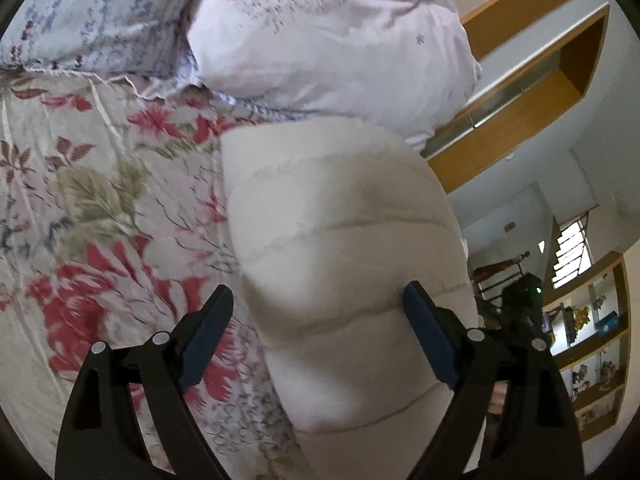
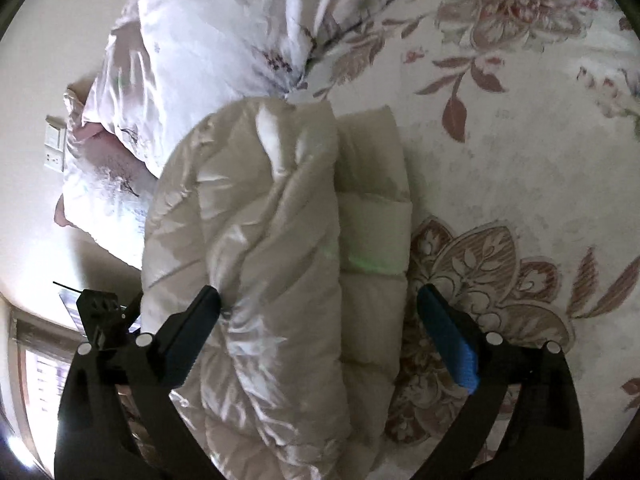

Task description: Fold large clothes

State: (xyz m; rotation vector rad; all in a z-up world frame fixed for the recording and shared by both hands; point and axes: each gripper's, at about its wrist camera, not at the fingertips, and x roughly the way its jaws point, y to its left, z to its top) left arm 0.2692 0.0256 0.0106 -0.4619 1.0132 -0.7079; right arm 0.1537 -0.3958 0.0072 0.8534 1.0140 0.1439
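Puffer jacket folded on floral bedspread — both grippers agape.

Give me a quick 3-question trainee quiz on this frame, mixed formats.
1. True or false: the left claw is shut on the beige puffer jacket.
2. Multiple choice: the jacket lies on A) a wooden table B) a floral bedspread C) a tiled floor.
3. Fill in: past the jacket's far end lies a pale ___.

Key: 1 false, both it and the right claw are open, jaws astride the jacket. 2 B. 3 pillow.
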